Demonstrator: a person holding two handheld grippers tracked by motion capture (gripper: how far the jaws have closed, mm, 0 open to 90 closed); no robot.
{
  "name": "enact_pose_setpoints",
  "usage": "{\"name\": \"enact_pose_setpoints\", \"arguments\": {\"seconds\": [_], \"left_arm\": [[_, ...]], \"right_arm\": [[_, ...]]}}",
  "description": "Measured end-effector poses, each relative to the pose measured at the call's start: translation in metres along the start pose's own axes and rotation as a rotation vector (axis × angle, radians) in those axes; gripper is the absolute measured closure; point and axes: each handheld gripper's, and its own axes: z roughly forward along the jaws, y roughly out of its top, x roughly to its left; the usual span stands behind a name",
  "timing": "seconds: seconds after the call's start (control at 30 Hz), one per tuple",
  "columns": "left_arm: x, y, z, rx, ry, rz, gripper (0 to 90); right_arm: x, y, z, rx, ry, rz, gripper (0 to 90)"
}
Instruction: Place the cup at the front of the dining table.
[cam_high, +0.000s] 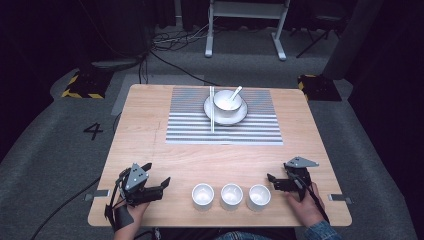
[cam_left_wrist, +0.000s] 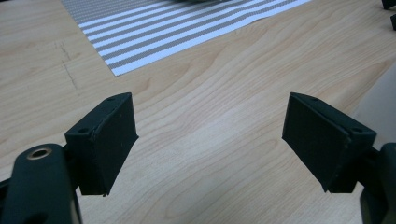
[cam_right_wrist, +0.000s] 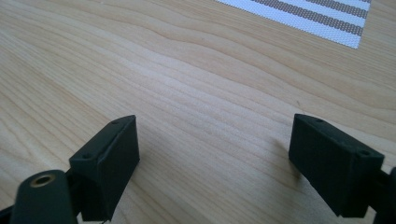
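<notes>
Wooden table (cam_high: 150, 145) seems set for a start, nothing yet handled: three white cups (cam_high: 231, 196) line its near edge between the left gripper (cam_high: 157, 186) and right gripper (cam_high: 274, 181) (both with jaws apart, empty), bowl (cam_high: 227, 101) on the striped mat (cam_high: 190, 125).

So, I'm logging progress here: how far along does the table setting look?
Done: a bowl with a spoon sits on a plate on the striped mat, chopsticks beside it. In hand: nothing; the left gripper and right gripper are open. Left, probably: three cups wait at the near edge.
</notes>
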Motion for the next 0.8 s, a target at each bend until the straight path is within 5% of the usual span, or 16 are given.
{"name": "enact_pose_setpoints", "arguments": {"seconds": [0.17,0.33,0.8], "left_arm": [[-0.006,0.006,-0.003,0.024,-0.016,-0.009,18.4],[-0.009,0.011,-0.008,-0.01,-0.064,-0.054,18.6],[-0.023,0.023,-0.004,0.005,-0.1,-0.01,19.6]], "right_arm": [[0.0,0.0,0.0,0.0,0.0,0.0,16.5],[0.0,0.0,0.0,0.0,0.0,0.0,16.5],[0.0,0.0,0.0,0.0,0.0,0.0,16.5]]}}
